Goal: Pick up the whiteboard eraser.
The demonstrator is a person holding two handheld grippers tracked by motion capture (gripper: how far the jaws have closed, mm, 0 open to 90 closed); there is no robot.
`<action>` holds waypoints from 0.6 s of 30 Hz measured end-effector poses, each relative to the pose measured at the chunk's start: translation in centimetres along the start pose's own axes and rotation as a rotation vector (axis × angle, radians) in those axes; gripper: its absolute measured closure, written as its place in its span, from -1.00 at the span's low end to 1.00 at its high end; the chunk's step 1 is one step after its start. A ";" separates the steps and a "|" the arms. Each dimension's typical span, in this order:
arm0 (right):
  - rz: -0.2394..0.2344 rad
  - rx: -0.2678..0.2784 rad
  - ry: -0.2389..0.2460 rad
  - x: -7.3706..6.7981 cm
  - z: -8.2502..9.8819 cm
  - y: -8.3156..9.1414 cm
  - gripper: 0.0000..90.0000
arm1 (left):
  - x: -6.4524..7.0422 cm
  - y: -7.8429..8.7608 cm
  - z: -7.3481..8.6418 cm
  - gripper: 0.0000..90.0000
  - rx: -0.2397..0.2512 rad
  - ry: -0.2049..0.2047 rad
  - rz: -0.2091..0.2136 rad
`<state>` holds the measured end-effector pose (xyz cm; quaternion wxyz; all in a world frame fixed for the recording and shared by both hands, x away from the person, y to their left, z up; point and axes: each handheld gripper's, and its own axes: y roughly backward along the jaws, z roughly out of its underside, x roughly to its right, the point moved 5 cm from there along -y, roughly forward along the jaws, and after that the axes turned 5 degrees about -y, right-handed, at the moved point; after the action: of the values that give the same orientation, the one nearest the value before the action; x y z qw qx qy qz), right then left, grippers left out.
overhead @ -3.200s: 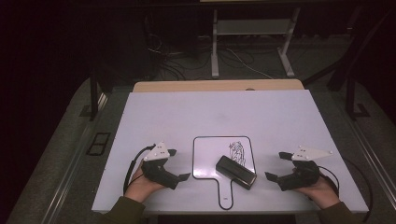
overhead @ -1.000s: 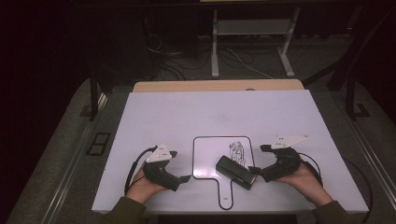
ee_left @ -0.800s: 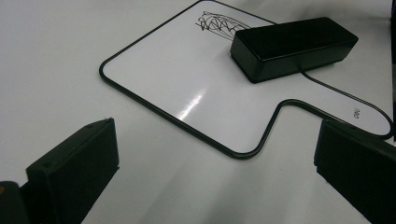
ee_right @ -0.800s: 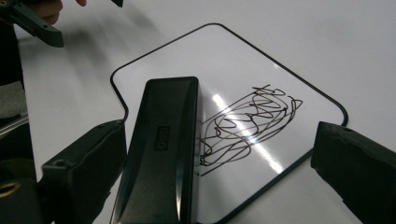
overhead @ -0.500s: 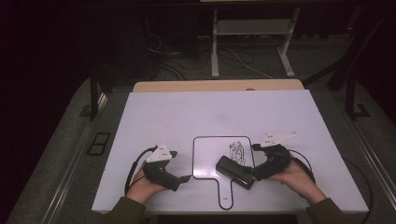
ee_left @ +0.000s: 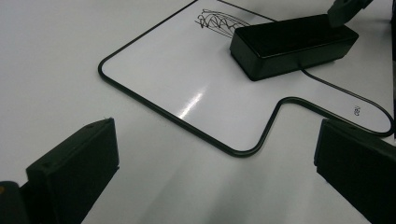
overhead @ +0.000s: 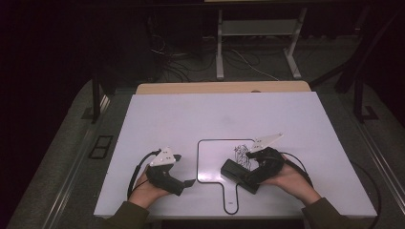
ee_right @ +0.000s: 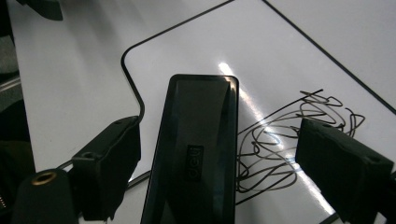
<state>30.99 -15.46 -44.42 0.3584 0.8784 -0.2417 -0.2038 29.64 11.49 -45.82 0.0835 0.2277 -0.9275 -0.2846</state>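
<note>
Right gripper (ee_right: 219,172) jaws closing, straddling black eraser (ee_right: 198,149) on whiteboard (overhead: 210,160), not yet pinching; left gripper (ee_left: 219,186) spread, beside whiteboard.

A white table (overhead: 215,114) carries a small paddle-shaped whiteboard (overhead: 212,160) near its front edge, handle pointing toward the person. A black eraser (overhead: 234,172) lies on the board's right part, beside a black scribble (overhead: 241,151).
</note>
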 end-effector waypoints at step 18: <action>0.035 -0.118 0.051 -1.2 1.1 -1.7 -0.52 | 0.1 0.0 0.1 -1.00 -0.006 0.000 0.007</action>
<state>29.94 -14.25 -46.17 0.4189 0.8563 -0.2354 -0.1892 29.55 11.50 -45.94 0.0852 0.2242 -0.9274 -0.2870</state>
